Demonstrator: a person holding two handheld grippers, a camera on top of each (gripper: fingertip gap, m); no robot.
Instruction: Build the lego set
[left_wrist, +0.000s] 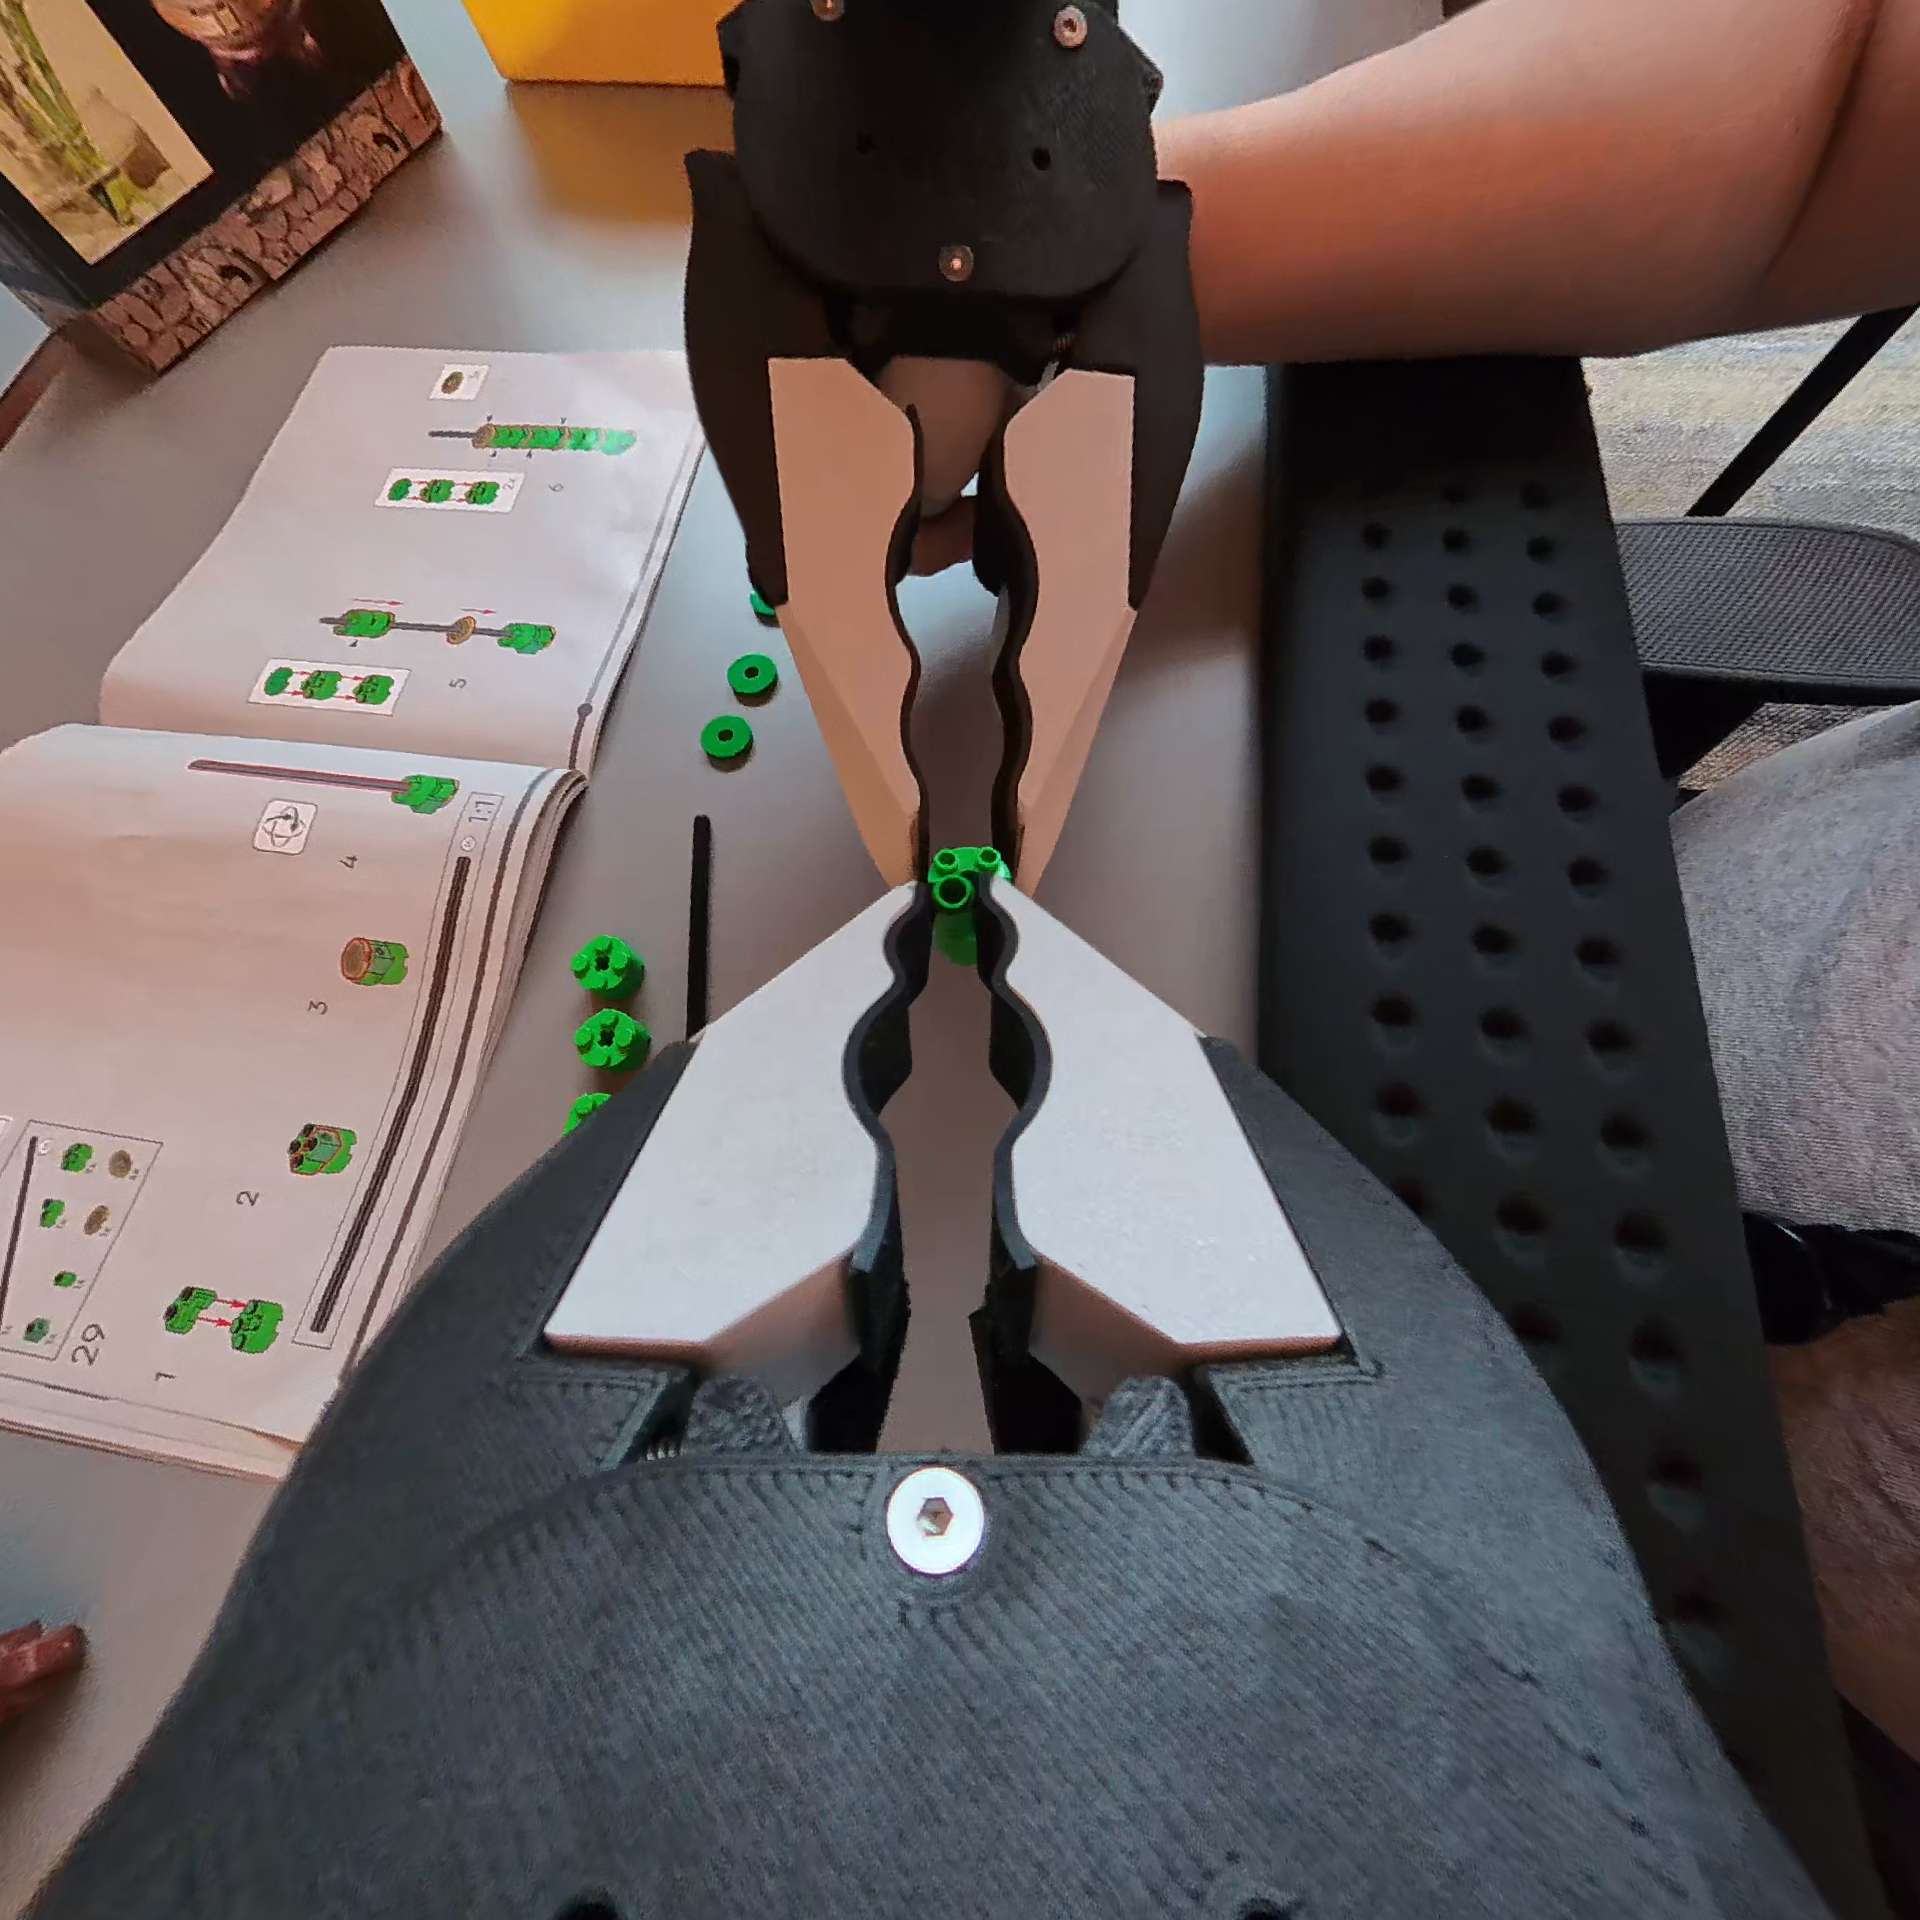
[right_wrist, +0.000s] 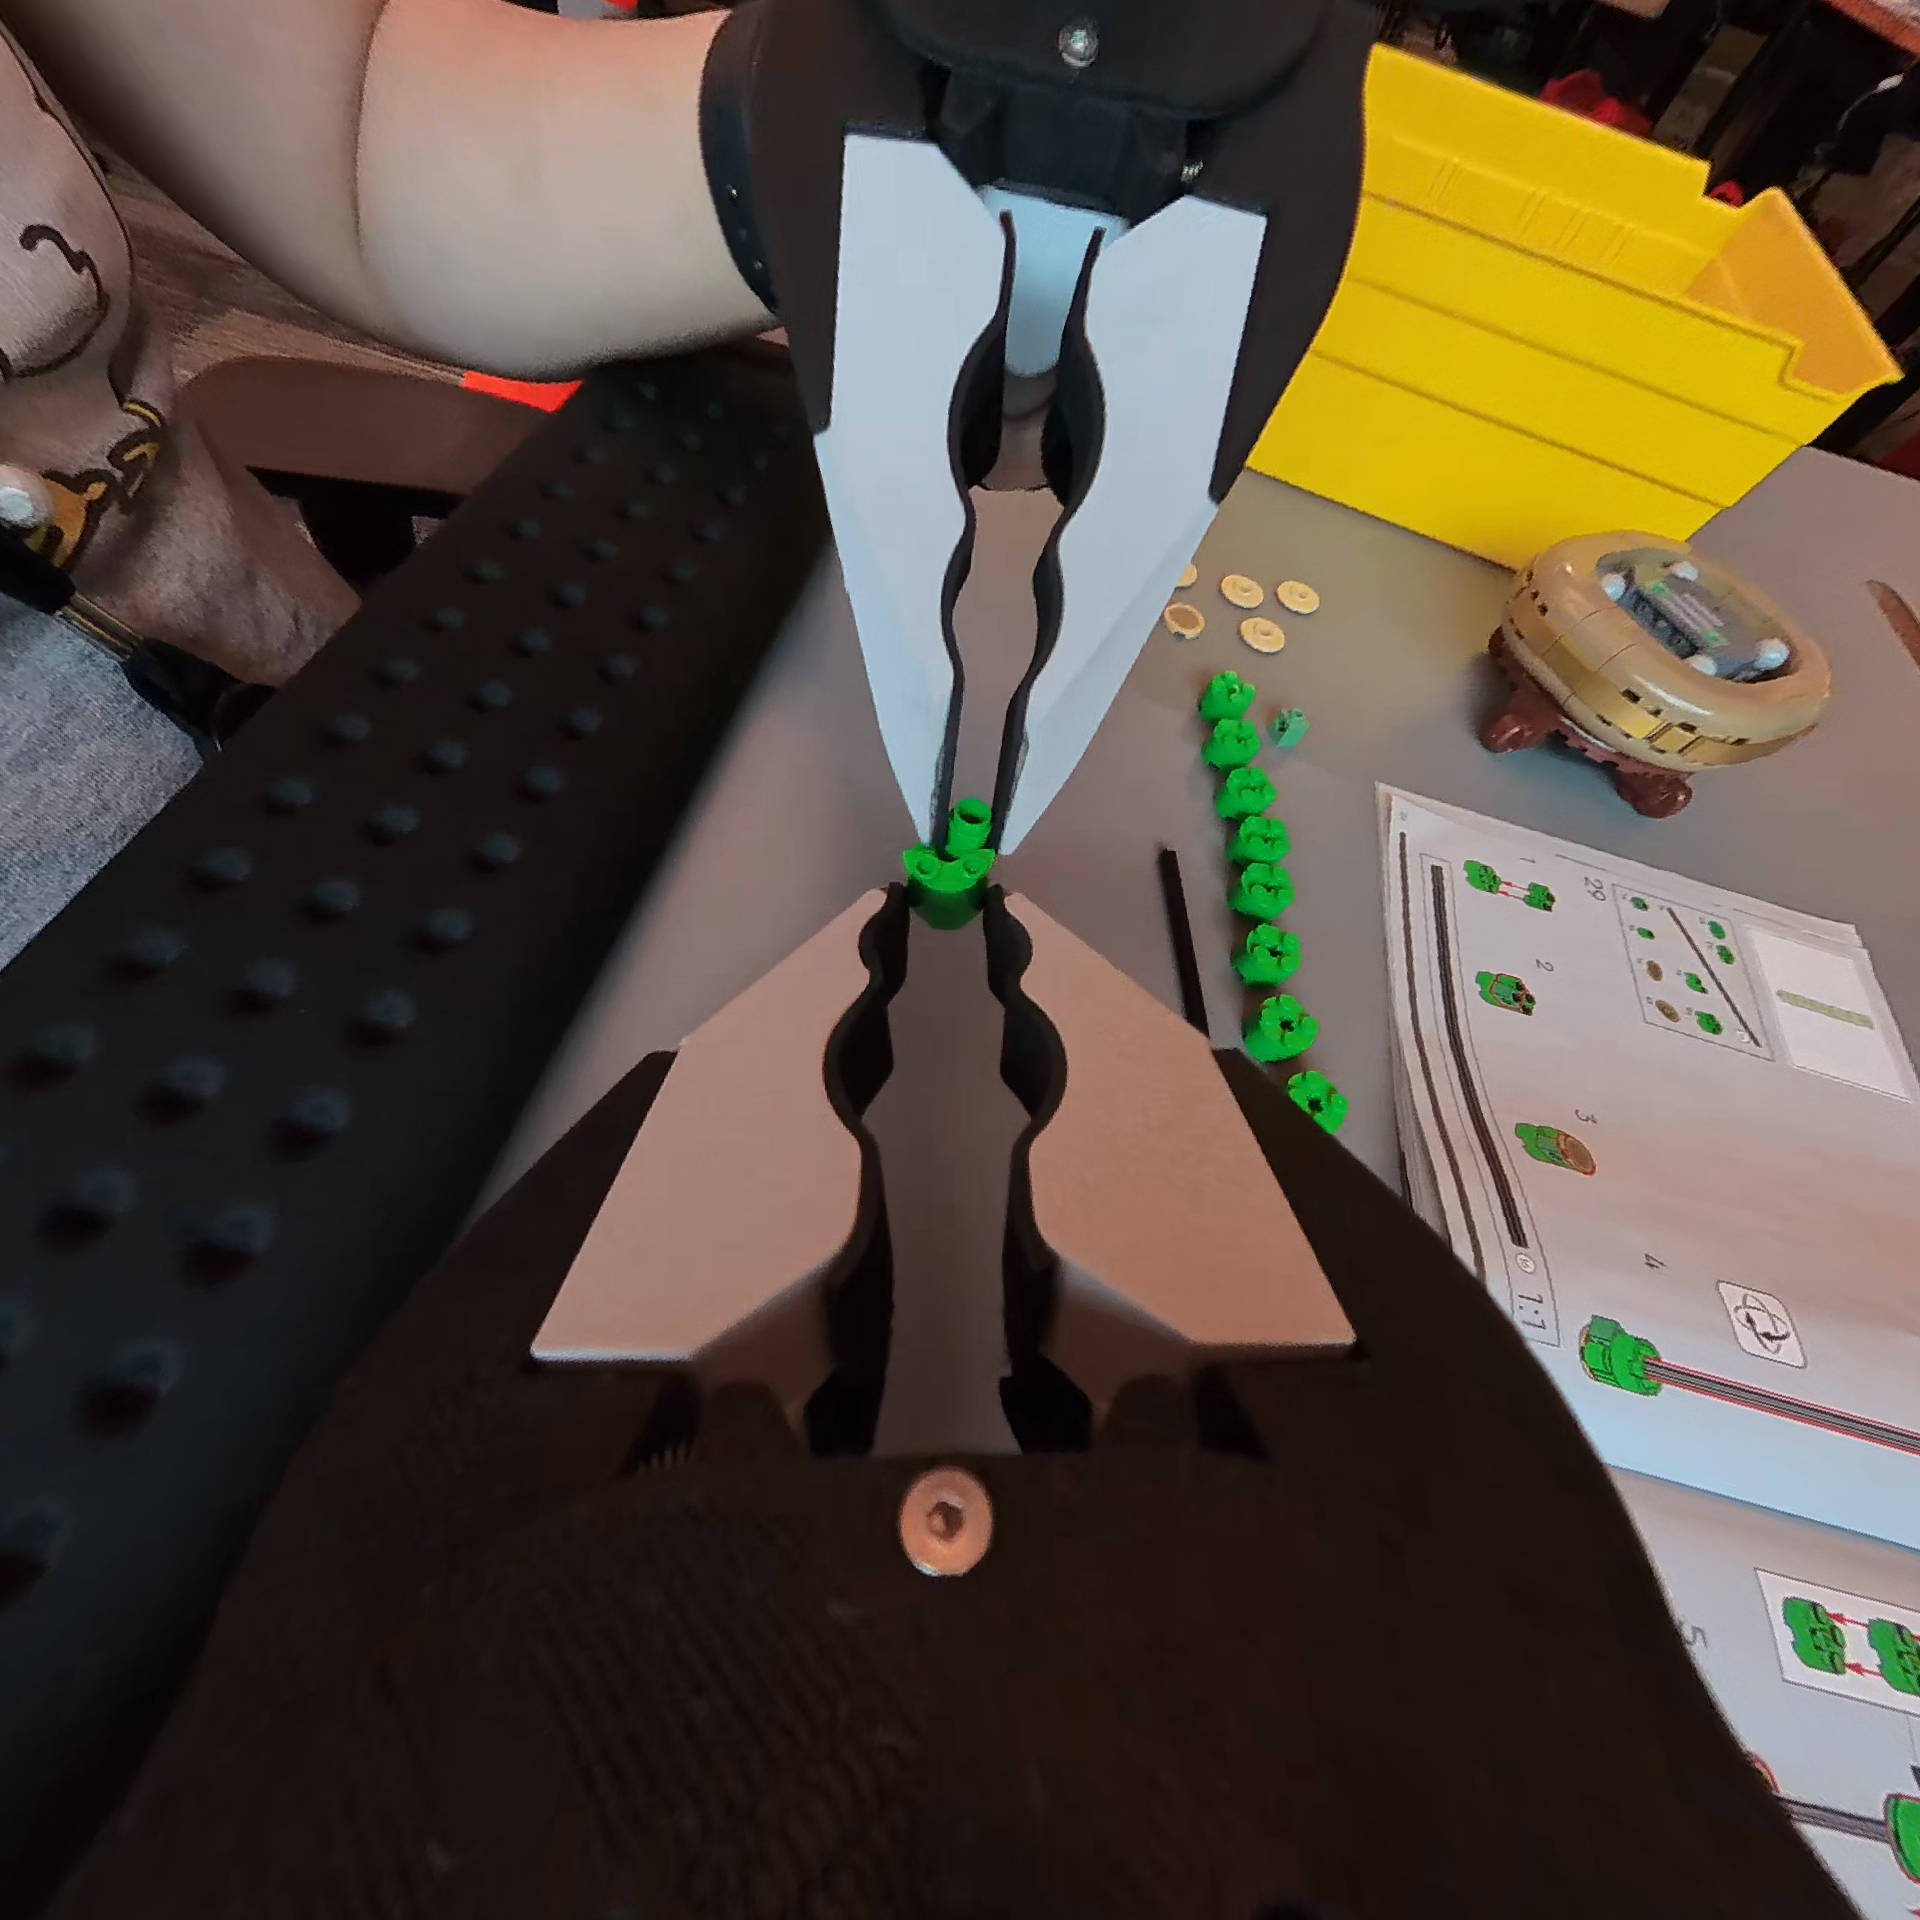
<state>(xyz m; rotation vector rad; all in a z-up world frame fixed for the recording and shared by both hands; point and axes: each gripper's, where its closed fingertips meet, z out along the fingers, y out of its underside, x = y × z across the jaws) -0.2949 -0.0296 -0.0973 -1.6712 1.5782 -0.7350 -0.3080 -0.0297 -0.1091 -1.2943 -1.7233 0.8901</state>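
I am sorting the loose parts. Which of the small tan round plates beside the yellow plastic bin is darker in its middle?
The lower-left small tan round plate: its middle is brown, while the others are pale throughout.

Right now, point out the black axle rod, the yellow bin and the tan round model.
black axle rod (right_wrist: 1183, 935), right wrist view, mid shaft.
yellow bin (right_wrist: 1507, 395), right wrist view, front wall.
tan round model (right_wrist: 1662, 707), right wrist view, tan side ring.

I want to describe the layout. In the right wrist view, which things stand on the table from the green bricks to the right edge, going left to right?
Row of green bricks → open instruction booklet → round tan model, farther back.
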